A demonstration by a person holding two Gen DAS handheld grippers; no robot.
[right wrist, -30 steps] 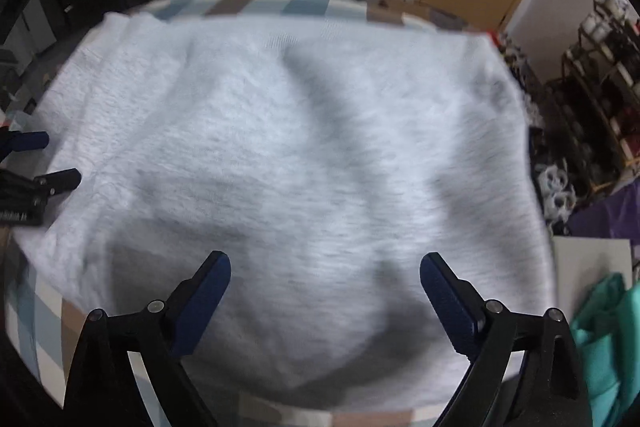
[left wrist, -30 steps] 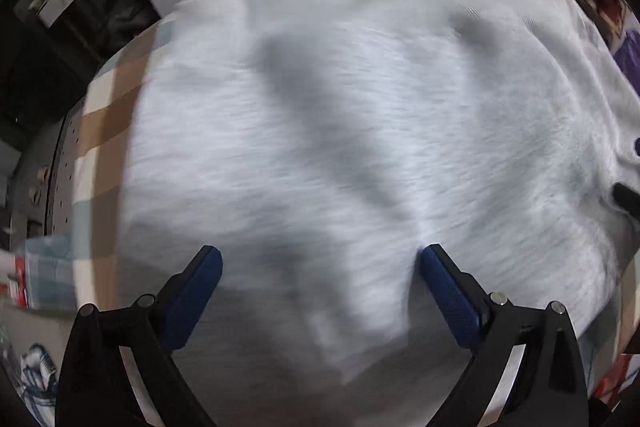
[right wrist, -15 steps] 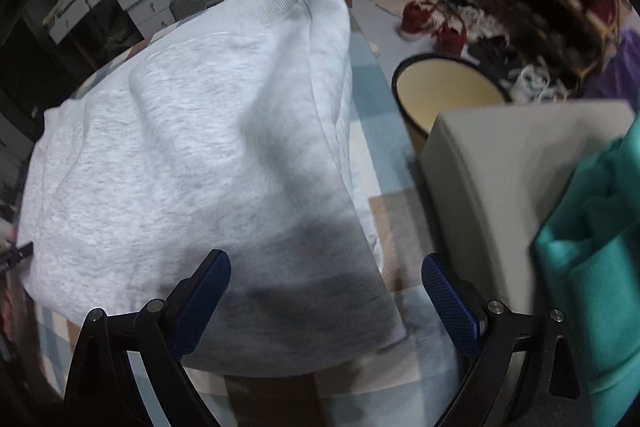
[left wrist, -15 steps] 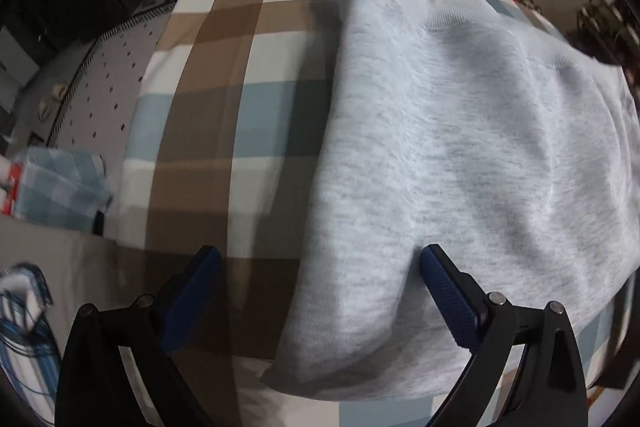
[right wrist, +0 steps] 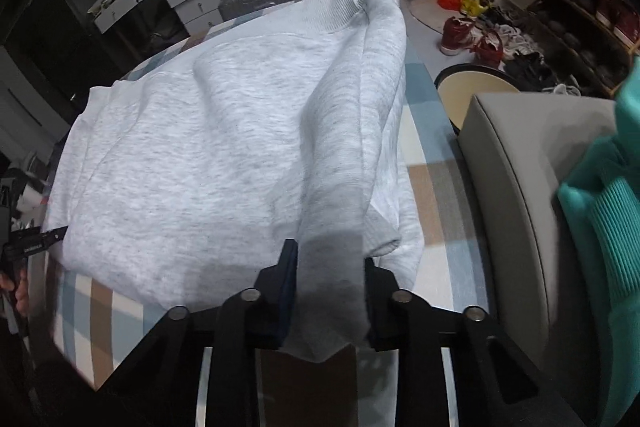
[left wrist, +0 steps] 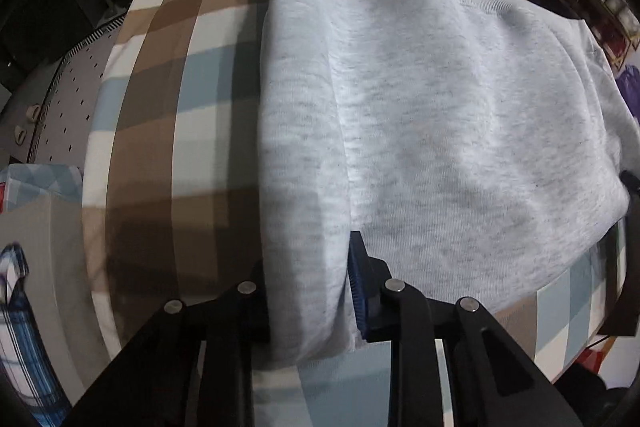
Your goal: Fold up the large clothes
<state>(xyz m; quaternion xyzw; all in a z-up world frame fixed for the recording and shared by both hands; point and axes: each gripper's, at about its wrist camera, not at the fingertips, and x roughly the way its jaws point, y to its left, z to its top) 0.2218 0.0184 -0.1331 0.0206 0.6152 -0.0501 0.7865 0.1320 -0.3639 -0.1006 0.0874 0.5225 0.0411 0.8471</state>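
Left gripper point(left wrist: 308, 291): jaws drawn in, clamped on the left side fold of the grey sweatshirt point(left wrist: 440, 131); left pad buried under cloth, only the blue right pad point(left wrist: 356, 291) visible. Right gripper point(right wrist: 330, 287): jaws likewise pinched on the sweatshirt's right side fold point(right wrist: 340, 147); fingertips mostly covered. Sweatshirt lies folded on the plaid-covered table point(left wrist: 160, 99), ribbed hem at the far end. Grey seat point(right wrist: 520, 195) and teal garment point(right wrist: 600, 219) at right, cut off by frame edge.
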